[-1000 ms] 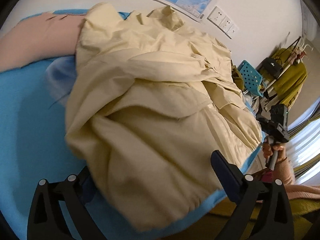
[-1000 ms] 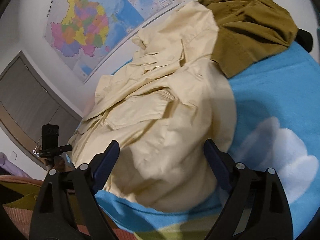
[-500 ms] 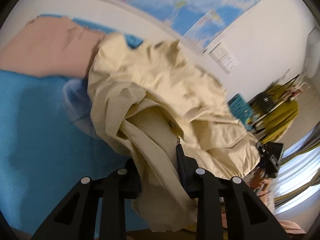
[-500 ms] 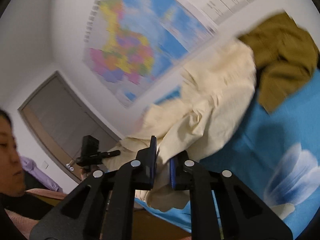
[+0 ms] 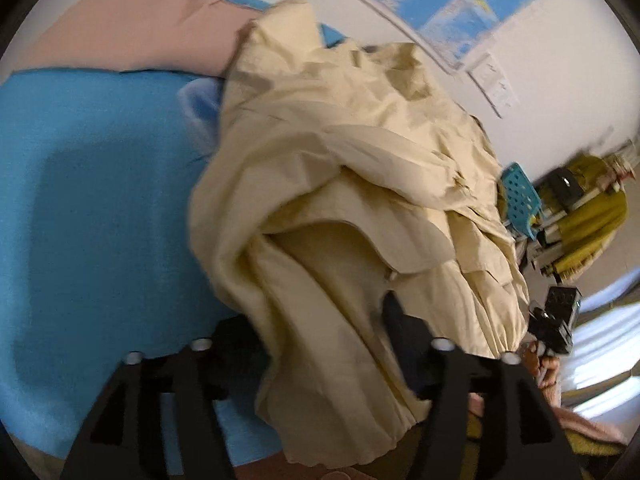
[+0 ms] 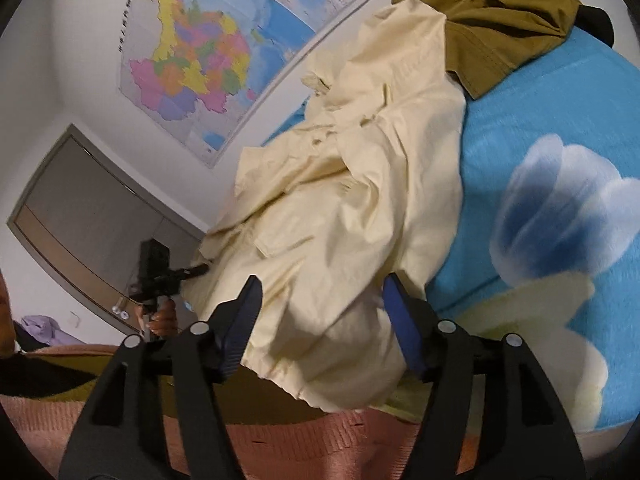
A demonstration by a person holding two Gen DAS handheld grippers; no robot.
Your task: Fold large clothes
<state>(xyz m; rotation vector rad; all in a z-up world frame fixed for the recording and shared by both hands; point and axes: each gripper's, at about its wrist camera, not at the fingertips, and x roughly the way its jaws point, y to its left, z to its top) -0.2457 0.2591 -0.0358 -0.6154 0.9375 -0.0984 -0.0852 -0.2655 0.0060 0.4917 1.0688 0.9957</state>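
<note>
Lying crumpled on the blue bed, the cream jacket runs its long axis away from both hand-held grippers toward the wall map, hem nearest. The left hand-held gripper has just been opening; its jaws stand apart with the hem's left end draped between. The right hand-held gripper, likewise just opening, straddles the right end unclamped. Each hand is equally near its own end.
</note>
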